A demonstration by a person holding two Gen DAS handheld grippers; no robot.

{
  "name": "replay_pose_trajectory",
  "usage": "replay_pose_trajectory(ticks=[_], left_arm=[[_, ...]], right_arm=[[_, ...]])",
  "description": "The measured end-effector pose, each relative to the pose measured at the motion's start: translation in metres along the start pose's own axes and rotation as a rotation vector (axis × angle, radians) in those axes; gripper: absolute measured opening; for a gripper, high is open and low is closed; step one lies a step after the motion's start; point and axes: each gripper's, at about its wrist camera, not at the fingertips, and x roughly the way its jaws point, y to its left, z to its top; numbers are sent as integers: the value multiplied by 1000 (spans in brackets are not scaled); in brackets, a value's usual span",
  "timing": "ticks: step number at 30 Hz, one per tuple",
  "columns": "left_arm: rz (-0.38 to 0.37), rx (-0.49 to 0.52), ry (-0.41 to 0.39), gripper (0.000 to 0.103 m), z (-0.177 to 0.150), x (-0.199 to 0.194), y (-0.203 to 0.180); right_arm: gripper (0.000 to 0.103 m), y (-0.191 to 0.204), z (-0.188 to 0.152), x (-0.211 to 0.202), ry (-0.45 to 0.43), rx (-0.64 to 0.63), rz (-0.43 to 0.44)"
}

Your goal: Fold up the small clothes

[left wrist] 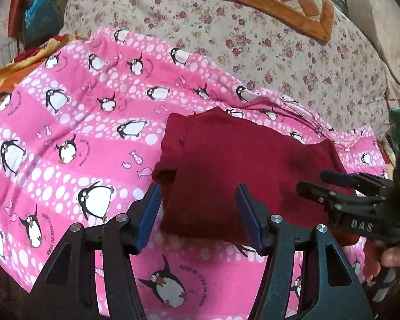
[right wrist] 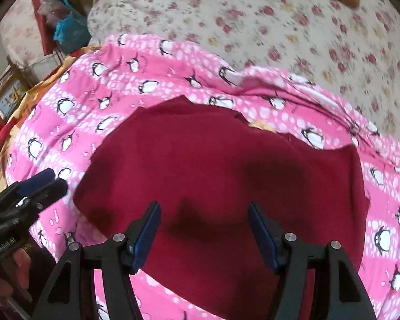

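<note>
A dark red garment (left wrist: pixel 226 165) lies folded on a pink penguin-print sheet (left wrist: pixel 74 122), which covers the near part of a bed. Beyond the pink sheet, on the far side, is a cream bedspread with small red flowers (left wrist: pixel 266 42), and an orange-edged quilted cushion (left wrist: pixel 277 0) rests on it at the far right. At the far left, off the bed, sit some blue and red bags (left wrist: pixel 37 13).

The left gripper (left wrist: pixel 198 218) hovers over the near left edge of the garment with its blue-padded fingers (left wrist: pixel 149 213) spread apart and nothing between them. Its left finger is above the garment's left edge, where folded layers show as a thicker roll.

The right gripper (right wrist: pixel 204 234) is above the near middle of the garment (right wrist: pixel 221 165), its fingers also apart and holding nothing; dark shadows fall on the cloth beneath it. Whether either gripper's tips touch the fabric is hard to judge from these views.

In the left wrist view the right gripper enters from the right, over the garment's right side. In the right wrist view the left gripper appears at the left edge, over the pink sheet (right wrist: pixel 386 213), just beside the garment. A bit of yellow cloth (right wrist: pixel 261 126) peeks out at the garment's far edge.
</note>
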Motion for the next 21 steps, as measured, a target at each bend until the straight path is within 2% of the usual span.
replay_pose_trajectory(ticks=[6,14,17,21], left_arm=[[67,41,-59,58,-1,-16,-8],[84,77,-108,58,1,-30,-28],[75,80,-104,58,2,-28,-34],[40,52,-50,58,2,-17,-34]], right_arm=[[65,9,-18,-20,-68,-38,1],[65,-5,-30,-40,-119,2,32],[68,-16,-32,-44,-119,37,27],[69,-31,-32,-43,-109,60,1]])
